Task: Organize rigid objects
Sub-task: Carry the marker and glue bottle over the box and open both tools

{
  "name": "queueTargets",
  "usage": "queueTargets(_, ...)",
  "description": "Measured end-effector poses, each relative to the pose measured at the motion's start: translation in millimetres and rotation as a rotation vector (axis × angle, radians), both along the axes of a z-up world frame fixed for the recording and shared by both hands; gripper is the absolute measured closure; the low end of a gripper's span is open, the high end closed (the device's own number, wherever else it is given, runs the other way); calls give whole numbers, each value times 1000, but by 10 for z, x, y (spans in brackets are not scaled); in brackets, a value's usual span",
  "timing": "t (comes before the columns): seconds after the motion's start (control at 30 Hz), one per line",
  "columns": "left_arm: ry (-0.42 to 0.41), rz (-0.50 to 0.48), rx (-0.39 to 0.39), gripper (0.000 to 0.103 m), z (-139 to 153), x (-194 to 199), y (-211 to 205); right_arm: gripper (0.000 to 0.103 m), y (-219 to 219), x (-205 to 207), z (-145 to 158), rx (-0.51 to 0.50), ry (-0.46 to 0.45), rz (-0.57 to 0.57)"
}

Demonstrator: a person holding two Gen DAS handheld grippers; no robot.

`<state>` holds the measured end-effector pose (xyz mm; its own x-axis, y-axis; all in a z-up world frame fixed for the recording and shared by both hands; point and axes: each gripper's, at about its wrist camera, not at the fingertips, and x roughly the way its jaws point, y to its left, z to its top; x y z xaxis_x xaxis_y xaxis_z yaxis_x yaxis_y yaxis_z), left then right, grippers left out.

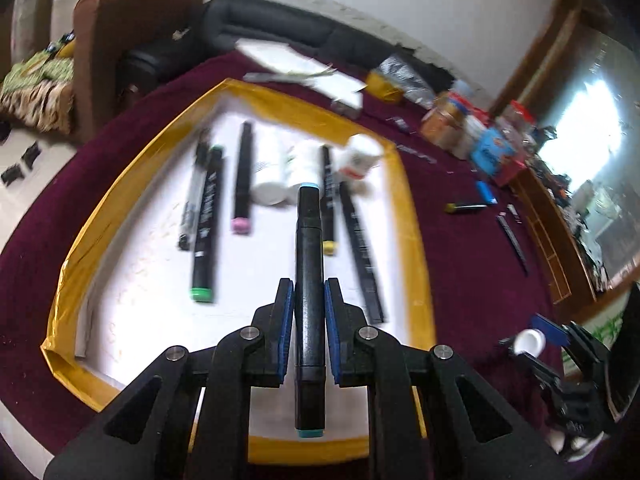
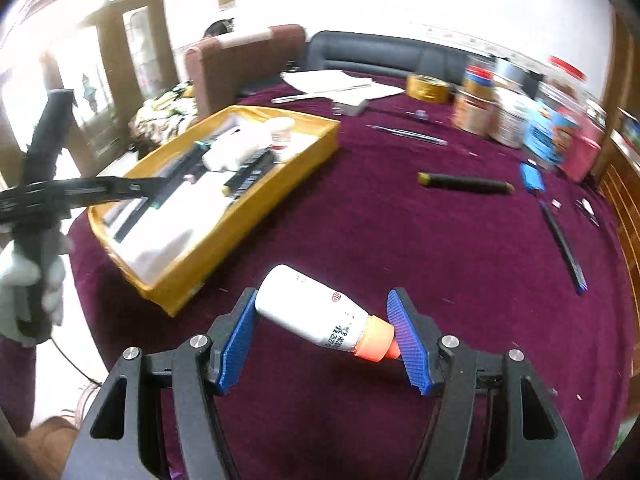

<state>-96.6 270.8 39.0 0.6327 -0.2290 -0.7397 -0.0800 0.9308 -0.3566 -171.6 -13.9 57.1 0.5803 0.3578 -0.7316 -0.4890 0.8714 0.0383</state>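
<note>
On the left of the worktop [image 2: 360, 220], which wears a maroon cloth, stands the yellow-rimmed tray [image 2: 256, 196]. It already holds a good part of the job: a row of black markers lying roughly side by side, with green, pink and yellow caps, plus two or three white bottles at its far end. I judge the sorting more than half done.

The left tongs [image 1: 309, 308] are clamped on a black marker with teal ends [image 1: 308, 280], held lengthwise between the blue pads above the tray's near half, pointing down toward an open strip of white floor between the other markers. A gloved hand [image 2: 28, 284] carries that tool at the far left of the right wrist view.

The right tongs [image 2: 322, 334] stand half apart, pressed end to end on a white bottle with an orange cap [image 2: 316, 312], held off the cloth just right of the tray's near corner.

Further right, loose things still wait: a dark marker with a yellow cap [image 2: 466, 182], a long dark pen [image 2: 564, 248] and a small blue item [image 2: 532, 176]. Jars and boxes crowd the far right edge.
</note>
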Motion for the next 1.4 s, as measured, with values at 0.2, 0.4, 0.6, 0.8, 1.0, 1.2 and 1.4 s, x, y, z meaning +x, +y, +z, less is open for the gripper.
queueTargets(0.2,83,-10,-7,90,-195,159,76,42,524,51,5,-42,-15,106)
queueTargets(0.4,101,-15,-26,90,-269,191,110,42,961,131,-4,-94,-24,194)
queueTargets(0.6,72,-4,-56,79,-190,105,233,42,1321,209,-105,-165,-21,279)
queueTargets(0.8,-13,34,-79,48,66,-210,508,42,1618,267,-186,-240,-26,364)
queueTargets(1.0,-73,86,-67,48,202,-461,813,42,1918,352,-324,-340,-10,471)
queueTargets(1.2,-80,123,-63,47,184,-517,957,42,2120,479,-425,-379,9,500)
queueTargets(1.4,-75,135,-74,45,149,-535,984,41,2124,566,-416,-351,23,471)
